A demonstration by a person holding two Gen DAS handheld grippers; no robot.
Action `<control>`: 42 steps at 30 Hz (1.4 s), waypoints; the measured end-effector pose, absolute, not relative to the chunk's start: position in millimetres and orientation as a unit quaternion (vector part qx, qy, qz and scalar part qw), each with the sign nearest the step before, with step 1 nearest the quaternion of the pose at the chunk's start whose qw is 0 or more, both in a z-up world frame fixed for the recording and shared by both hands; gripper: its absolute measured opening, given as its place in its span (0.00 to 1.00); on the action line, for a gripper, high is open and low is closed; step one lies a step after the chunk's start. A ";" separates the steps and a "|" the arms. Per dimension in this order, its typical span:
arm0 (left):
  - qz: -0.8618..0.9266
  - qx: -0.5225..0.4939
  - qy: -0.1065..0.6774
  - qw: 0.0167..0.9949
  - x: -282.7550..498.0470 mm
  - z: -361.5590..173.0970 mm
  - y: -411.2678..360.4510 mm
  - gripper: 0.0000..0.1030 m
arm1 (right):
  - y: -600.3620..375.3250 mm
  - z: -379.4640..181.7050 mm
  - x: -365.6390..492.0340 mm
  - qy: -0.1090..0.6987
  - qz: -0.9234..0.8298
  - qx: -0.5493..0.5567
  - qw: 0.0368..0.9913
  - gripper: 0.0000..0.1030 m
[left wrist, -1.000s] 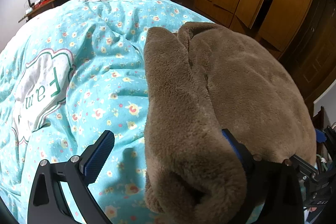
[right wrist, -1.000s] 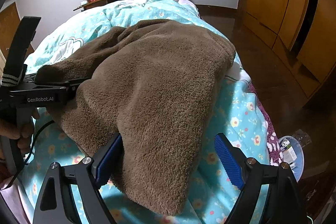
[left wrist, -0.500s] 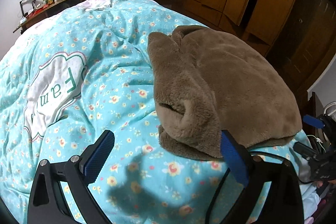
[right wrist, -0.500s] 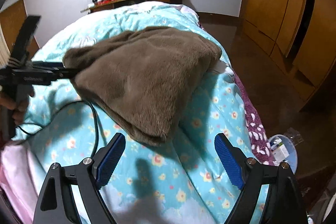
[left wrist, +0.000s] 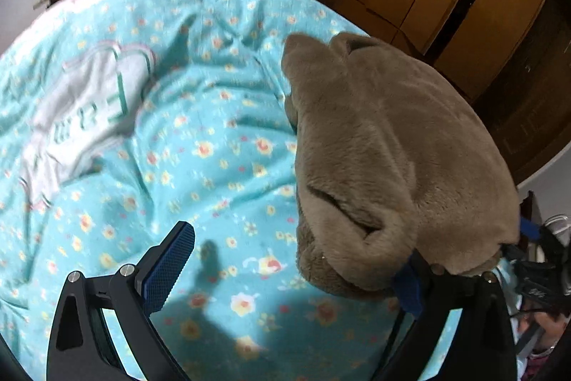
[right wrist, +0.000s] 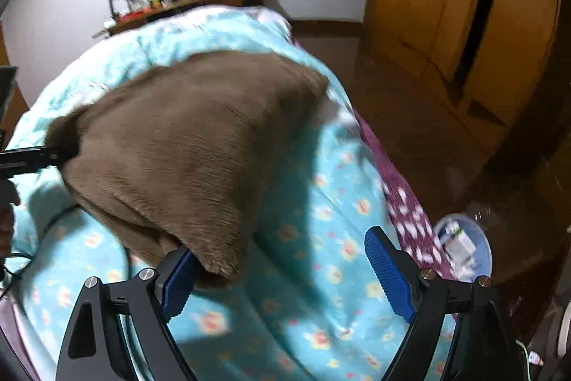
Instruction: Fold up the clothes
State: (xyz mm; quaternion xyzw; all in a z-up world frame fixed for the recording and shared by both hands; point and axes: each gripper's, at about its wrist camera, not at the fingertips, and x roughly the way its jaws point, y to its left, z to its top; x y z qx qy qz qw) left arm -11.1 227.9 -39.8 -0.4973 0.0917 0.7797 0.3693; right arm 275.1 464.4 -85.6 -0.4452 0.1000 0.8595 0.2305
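- The brown fleece garment (left wrist: 389,149) lay folded into a thick bundle on the floral quilt (left wrist: 200,145).
- Our left tool (left wrist: 289,270) and right tool (right wrist: 282,277) stood released beside the garment; we judged little folding remained.

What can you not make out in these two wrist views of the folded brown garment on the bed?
- Left view: the left gripper's right finger tip is hidden under the garment.
- Left view: the quilt's lettering is blurred.
- Right view: motion blur smears the garment's folds and edges.
- Both views: the shelf items are too small to identify.
- Right view: the tub's contents are blurred.
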 end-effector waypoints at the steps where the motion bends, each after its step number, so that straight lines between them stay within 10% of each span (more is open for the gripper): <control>1: 0.778 -0.500 0.086 0.370 -11.5 -43.2 225.4 0.97 | 466.9 -91.7 275.4 0.104 0.854 -0.455 0.230 0.86; 20: 0.808 -0.453 0.056 0.373 -1.3 8.3 222.8 0.97 | 445.8 -31.3 261.0 0.150 0.899 -0.391 0.130 0.86; 32: 0.797 -0.502 0.058 0.331 -20.9 -42.8 220.6 0.97 | 451.4 -89.7 223.9 0.198 0.857 -0.466 0.101 0.87; 42: 0.792 -0.511 0.022 0.333 -15.9 -49.8 215.6 0.99 | 460.6 -24.8 200.3 0.149 0.893 -0.412 0.106 0.87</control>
